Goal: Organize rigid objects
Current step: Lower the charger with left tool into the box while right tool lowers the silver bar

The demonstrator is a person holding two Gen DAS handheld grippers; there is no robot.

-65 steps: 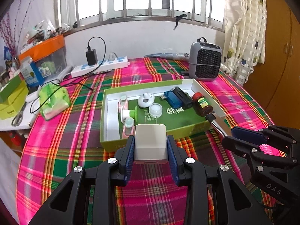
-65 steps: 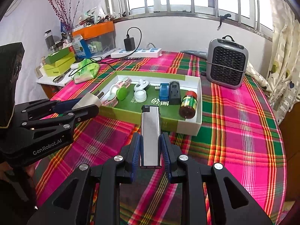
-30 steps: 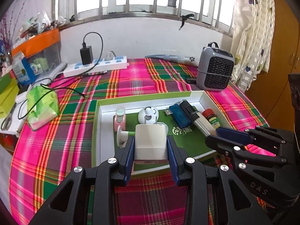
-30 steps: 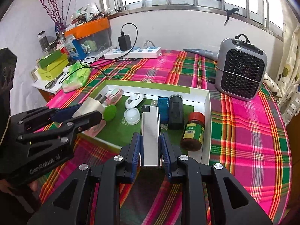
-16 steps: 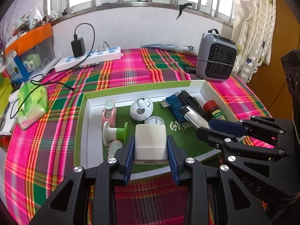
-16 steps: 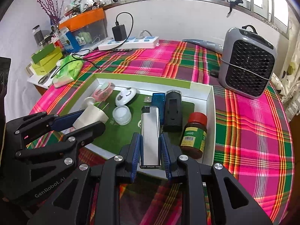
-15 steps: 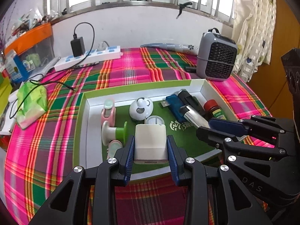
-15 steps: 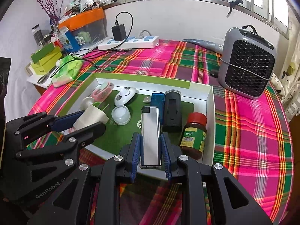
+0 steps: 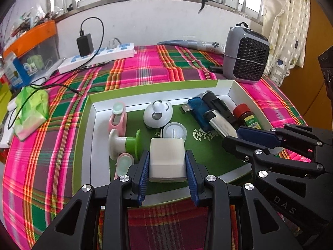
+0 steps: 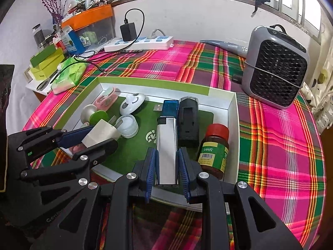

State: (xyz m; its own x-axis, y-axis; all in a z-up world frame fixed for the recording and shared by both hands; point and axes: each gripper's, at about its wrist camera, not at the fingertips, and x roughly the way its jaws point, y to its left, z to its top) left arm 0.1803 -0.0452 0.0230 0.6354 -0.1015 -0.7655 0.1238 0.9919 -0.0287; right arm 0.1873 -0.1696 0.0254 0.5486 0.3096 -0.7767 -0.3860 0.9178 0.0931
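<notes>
Green-rimmed tray on plaid tablecloth, holding: pink dispenser, white-and-green spool, panda-faced dome, round white cap, blue USB drive, black case, red-capped brown bottle. Left gripper clamped on white charger plug, above the tray's near middle. Right gripper clenched on silver lighter, above the tray beside the black case.

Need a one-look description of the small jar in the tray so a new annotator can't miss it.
Start at the shallow green-rimmed white tray on the plaid tablecloth, in front of the grey grille-fronted heater. Go to the tray's corner nearer the camera on the heater's side: the brown glass jar lies there, beside the black rectangular case. It alone has a red screw cap and a green-and-yellow label.
</notes>
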